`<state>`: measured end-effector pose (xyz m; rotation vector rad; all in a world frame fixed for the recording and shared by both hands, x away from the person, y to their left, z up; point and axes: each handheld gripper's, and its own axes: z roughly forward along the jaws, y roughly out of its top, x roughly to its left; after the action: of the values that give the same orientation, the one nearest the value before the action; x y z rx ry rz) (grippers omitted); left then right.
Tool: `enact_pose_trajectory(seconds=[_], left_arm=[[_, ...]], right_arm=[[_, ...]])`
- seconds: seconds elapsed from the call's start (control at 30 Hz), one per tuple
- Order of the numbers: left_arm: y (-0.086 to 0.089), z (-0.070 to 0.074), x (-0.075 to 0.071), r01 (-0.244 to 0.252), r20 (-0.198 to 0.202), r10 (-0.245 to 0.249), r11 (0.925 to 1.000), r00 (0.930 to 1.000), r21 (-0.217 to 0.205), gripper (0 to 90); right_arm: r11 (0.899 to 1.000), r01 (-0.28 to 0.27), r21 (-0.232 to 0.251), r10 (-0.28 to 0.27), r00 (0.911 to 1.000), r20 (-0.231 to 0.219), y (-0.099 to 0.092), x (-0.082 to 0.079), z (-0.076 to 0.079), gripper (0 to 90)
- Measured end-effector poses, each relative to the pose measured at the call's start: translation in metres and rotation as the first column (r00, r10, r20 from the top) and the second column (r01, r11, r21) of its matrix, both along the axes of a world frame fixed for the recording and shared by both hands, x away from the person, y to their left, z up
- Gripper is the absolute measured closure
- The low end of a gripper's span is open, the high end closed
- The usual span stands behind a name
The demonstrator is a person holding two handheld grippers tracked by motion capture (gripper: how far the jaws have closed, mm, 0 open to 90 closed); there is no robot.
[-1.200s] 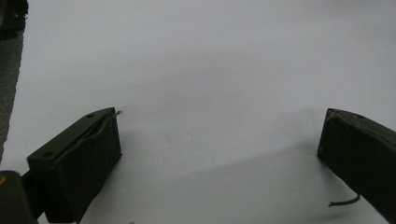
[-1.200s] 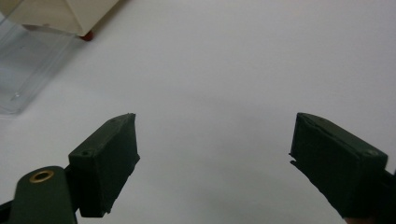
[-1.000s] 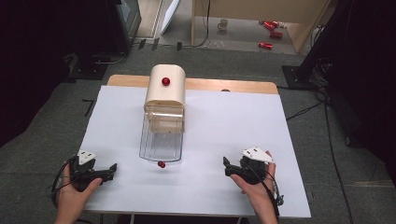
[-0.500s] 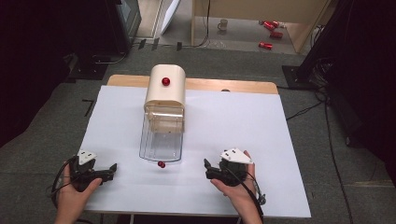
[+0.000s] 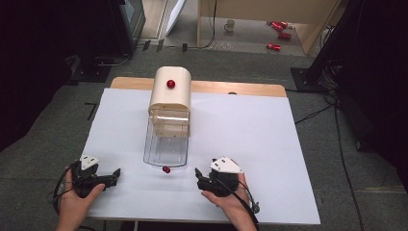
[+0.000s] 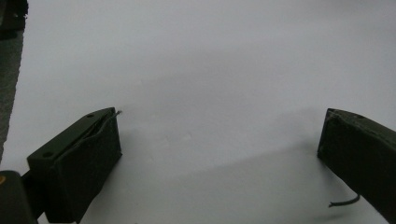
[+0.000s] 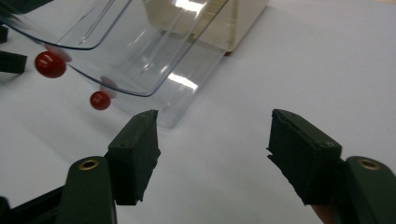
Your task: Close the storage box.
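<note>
A cream box (image 5: 169,96) with a red knob (image 5: 171,83) on its top stands at the back middle of the white table (image 5: 250,134). A clear plastic tray (image 5: 166,142) slopes out of its front, ending in a small red knob (image 5: 166,169). My left gripper (image 5: 117,173) rests open at the front left, over bare white surface (image 6: 210,70). My right gripper (image 5: 197,173) is open just right of the tray's front end. In the right gripper view the open right gripper (image 7: 215,126) points at the clear tray (image 7: 130,51), with the red knob (image 7: 50,64) left of it.
Below the knob in the right gripper view sits a second, smaller red ball (image 7: 100,100), possibly a reflection. Beyond the table lie red cans (image 5: 276,33), a mug (image 5: 230,24) and cables (image 5: 312,113) on the floor. Black stands flank both sides.
My right gripper has moved left along the front of the table, toward the tray's front end. The left gripper, box and tray have stayed put.
</note>
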<state>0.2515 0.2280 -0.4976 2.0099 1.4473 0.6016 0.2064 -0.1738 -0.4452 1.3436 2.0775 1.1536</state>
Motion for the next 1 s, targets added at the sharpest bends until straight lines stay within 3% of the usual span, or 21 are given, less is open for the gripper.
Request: enact_pose_trajectory(seconds=[0.57, 1.0], left_arm=[[0.0, 0.0, 0.0, 0.001, 0.0, -0.001, 1.0, 1.0, 0.001, 0.0], [0.0, 0.0, 0.0, 0.001, 0.0, -0.001, 1.0, 1.0, 0.001, 0.0]], right_arm=[[0.995, -0.083, 0.046, 0.083, 0.9965, 0.001, 0.032, -0.011, -0.006, 50.4], [0.984, -0.146, 0.099, 0.147, 0.9892, 0.0, 0.056, -0.012, -0.007, 66.9]])
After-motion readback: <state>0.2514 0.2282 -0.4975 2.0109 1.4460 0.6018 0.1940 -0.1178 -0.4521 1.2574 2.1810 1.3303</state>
